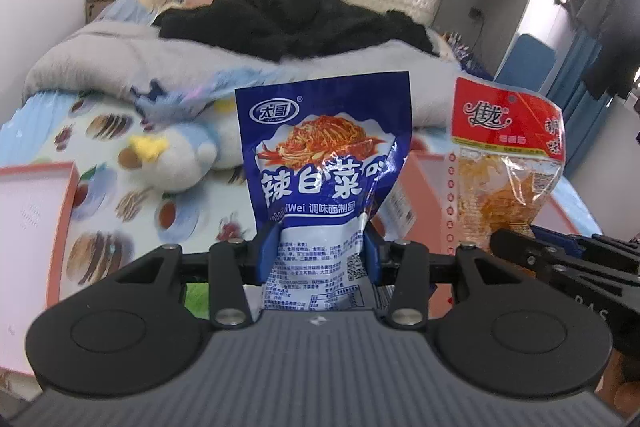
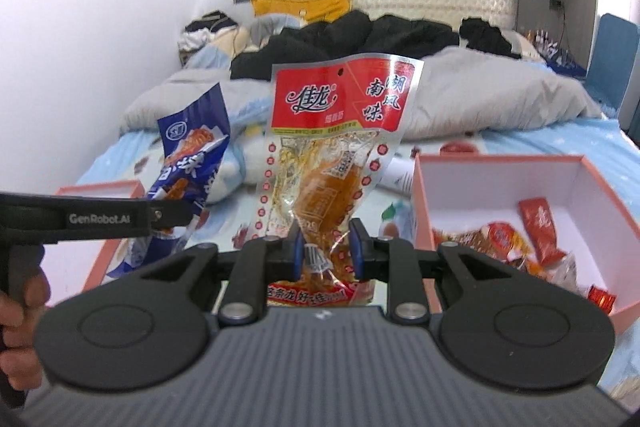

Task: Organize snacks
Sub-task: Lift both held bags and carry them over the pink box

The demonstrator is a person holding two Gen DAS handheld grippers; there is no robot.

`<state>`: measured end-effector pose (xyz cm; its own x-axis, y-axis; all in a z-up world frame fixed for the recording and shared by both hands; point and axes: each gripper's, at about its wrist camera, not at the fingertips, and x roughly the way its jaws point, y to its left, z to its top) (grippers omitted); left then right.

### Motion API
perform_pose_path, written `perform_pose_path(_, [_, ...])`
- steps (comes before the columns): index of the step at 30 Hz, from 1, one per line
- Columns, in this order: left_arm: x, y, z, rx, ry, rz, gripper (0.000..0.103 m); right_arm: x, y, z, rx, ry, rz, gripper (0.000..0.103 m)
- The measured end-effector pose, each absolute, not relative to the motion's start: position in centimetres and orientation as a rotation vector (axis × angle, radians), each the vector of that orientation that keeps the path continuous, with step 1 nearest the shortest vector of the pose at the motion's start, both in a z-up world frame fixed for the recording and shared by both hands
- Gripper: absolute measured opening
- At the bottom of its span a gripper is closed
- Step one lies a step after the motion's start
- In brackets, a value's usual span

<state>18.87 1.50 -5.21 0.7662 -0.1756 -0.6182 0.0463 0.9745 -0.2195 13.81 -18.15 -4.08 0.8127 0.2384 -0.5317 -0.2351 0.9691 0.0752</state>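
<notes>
My left gripper (image 1: pixel 322 251) clamps the blue packet (image 1: pixel 324 147), upright above the bed (image 1: pixel 48 115); my right gripper (image 2: pixel 327 251) pinches the red packet (image 2: pixel 336 131) (1 each), beside the pink box (image 2: pixel 500 163).

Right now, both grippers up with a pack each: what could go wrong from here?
1. The left gripper pinches only the bottom of the blue snack pack; the tall top could flop or slip.
2. The right gripper grips the red and clear snack pack low on slick film; it may slide out.
3. Both packs are held close side by side, so they could snag before reaching the pink box, which already holds snacks.
</notes>
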Motion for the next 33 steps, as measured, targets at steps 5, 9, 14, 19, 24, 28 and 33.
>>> perform_pose_path(5, [19.1, -0.3, -2.5, -0.203, 0.635, -0.153, 0.049, 13.8, -19.4, -2.2, 0.010, 0.521, 0.236, 0.026])
perform_pose_path(9, [19.6, -2.0, -0.8, -0.208, 0.599, -0.185, 0.049, 13.7, -20.8, -0.8, 0.012, 0.485, 0.209, 0.026])
perform_pose_path(14, [19.9, -4.8, 1.1, -0.199, 0.563, -0.246, 0.049, 13.4, -23.4, 0.5, 0.026, 0.449, 0.163, 0.026])
perform_pose_path(19, [20.5, -8.2, 2.3, -0.214, 0.532, -0.330, 0.049, 12.9, -26.3, 1.4, 0.021, 0.426, 0.104, 0.026])
perform_pose_path(24, [21.4, -11.9, 2.0, -0.224, 0.549, -0.392, 0.049, 12.6, -29.6, 1.5, 0.040, 0.425, 0.043, 0.026])
perform_pose_path(28, [22.9, -15.1, 1.1, -0.204, 0.581, -0.427, 0.049, 13.3, -32.8, 0.8, 0.065, 0.444, -0.009, 0.026])
perform_pose_path(33, [26.1, -18.7, -1.0, -0.184, 0.646, -0.454, 0.049, 15.7, -35.9, -1.4, 0.103, 0.509, -0.046, 0.026])
